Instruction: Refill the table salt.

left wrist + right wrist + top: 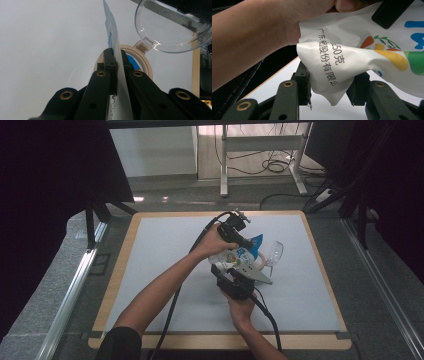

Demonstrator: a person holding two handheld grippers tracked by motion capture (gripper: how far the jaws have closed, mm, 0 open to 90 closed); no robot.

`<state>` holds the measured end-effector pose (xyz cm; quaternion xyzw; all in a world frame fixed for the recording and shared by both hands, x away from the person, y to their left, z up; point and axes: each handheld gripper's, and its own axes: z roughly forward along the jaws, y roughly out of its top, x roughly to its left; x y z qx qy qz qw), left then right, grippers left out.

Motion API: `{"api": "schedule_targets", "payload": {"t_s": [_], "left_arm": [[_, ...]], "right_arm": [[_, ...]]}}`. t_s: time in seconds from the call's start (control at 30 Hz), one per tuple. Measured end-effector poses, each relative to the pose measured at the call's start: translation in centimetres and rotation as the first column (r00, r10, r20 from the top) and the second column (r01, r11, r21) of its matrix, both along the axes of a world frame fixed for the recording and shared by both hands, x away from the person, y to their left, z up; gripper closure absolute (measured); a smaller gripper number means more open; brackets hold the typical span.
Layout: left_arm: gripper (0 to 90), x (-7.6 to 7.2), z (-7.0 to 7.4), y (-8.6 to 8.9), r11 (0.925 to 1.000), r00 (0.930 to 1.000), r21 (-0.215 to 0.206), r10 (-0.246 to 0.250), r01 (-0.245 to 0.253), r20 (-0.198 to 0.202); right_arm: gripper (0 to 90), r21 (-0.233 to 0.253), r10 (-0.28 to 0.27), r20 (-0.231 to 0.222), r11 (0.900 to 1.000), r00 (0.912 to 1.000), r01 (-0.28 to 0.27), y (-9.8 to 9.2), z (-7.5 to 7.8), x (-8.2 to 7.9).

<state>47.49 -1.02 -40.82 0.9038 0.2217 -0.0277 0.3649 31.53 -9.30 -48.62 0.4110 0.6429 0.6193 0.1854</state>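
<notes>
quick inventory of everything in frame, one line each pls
White printed plastic pouch: 1, white with blue and vegetable print, mid-table, held between both grippers.
Clear plastic dome lid: 1, transparent, hinged to the ring, right of the pouch.
Beige ring: 1, beige, behind the pouch.
Table: 1, pale grey mat, wood edge.
White desk frame: 1, background floor, cables beneath it.
Left gripper: 1, black, clamped on the pouch's edge.
Right gripper: 1, black, jaws either side of the pouch's corner.
Forearms: 2, from the bottom.

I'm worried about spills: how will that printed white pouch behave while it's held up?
Probably floppy: the pouch creases and sags beside the right claw. Likely light, since the left claw holds it by one thin edge. Its glossy film may be slippery.
</notes>
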Motion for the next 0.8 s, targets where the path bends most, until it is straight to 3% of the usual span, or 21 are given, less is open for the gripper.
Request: {"api": "schedule_targets", "payload": {"t_s": [0.8], "left_arm": [[89.8,-0.12,0.20,0.05,1.0000,1.0000,0.002,-0.002,0.002,0.007]], "right_arm": [[60.6,0.001,0.006,0.001,1.000,1.0000,-0.006,0.05,0.02,0.02]]}}
